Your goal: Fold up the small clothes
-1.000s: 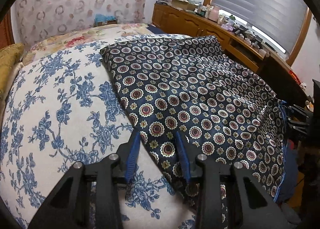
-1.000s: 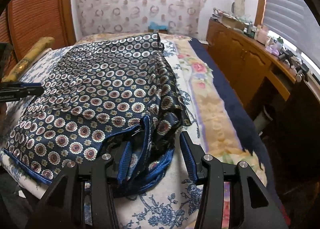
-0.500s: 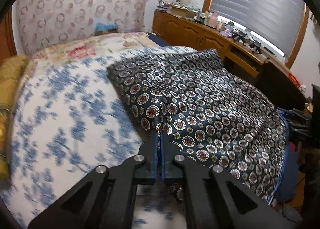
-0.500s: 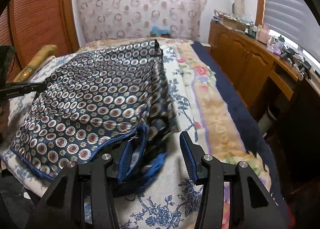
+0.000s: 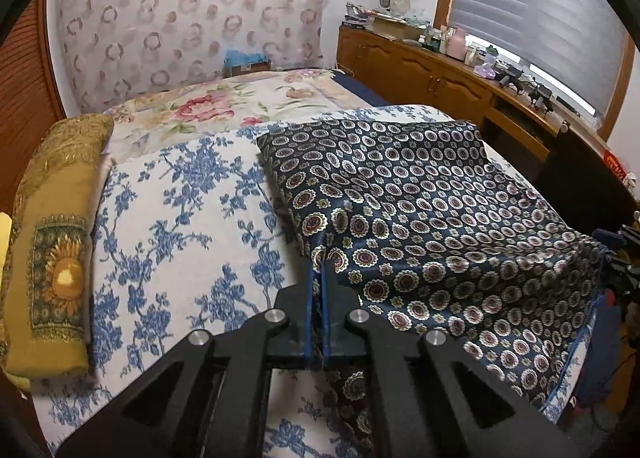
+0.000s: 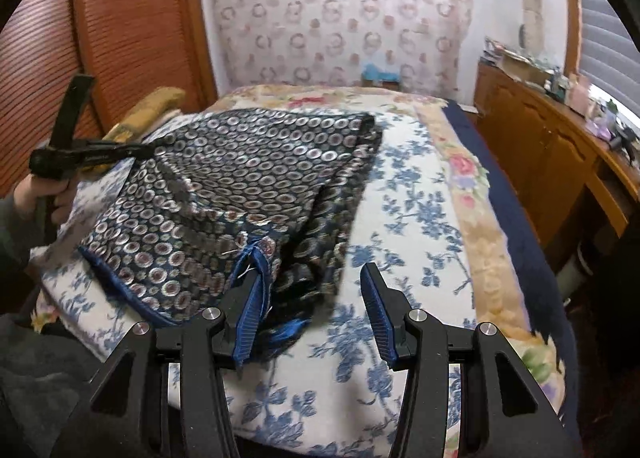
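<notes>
A dark navy cloth with round medallion print (image 5: 420,202) lies on the bed; it also shows in the right wrist view (image 6: 248,186). My left gripper (image 5: 319,270) is shut on the cloth's near left edge and holds it lifted off the blanket. In the right wrist view the left gripper (image 6: 136,148) shows at the cloth's far left corner. My right gripper (image 6: 316,290) is open. The cloth's blue-trimmed corner (image 6: 256,254) rests against its left finger (image 6: 252,306); the right finger (image 6: 378,314) stands apart over the blanket.
A white blanket with blue flowers (image 5: 180,218) covers the bed. A yellow sunflower pillow (image 5: 52,242) lies at the left. A wooden cabinet with clutter (image 5: 460,70) runs along the right under the blinds. A wooden slatted panel (image 6: 120,38) stands at the left.
My left gripper closed on the cloth's edge and lifted it up. The cloth's left side rose and bunched. My right gripper rose and stayed open with the trimmed corner against its left finger.
</notes>
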A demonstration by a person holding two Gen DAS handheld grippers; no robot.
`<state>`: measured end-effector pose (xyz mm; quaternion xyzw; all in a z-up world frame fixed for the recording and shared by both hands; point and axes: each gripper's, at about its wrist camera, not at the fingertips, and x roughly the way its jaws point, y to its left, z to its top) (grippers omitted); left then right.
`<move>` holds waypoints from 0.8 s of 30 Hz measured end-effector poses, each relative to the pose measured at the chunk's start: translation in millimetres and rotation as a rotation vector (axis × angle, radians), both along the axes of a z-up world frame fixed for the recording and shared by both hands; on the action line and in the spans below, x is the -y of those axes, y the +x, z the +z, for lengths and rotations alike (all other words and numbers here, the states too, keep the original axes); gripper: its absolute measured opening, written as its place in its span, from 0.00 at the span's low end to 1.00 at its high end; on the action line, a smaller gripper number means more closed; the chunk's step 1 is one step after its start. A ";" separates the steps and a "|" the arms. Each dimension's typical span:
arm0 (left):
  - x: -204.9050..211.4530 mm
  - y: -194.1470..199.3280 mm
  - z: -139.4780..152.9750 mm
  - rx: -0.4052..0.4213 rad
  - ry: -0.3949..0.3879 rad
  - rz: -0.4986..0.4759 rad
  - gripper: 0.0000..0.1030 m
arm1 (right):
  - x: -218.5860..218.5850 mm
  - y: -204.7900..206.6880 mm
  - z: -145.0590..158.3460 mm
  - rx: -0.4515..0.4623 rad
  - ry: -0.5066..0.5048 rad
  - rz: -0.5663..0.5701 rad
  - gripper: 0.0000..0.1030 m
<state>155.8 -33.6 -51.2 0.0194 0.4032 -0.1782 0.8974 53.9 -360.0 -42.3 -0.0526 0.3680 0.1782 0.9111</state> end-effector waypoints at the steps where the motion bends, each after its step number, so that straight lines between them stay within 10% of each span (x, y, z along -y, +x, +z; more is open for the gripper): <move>1: -1.1 -2.5 0.4 0.001 -0.002 -0.002 0.03 | -2.7 -2.8 -0.5 -0.007 -0.017 0.010 0.48; 7: -8.4 -32.8 7.2 0.032 -0.001 -0.009 0.24 | -6.1 -15.7 4.3 -0.013 -0.047 0.031 0.48; 24: -11.2 -101.1 -19.8 -0.036 -0.008 -0.026 0.33 | -42.0 5.8 7.1 0.055 -0.025 0.057 0.48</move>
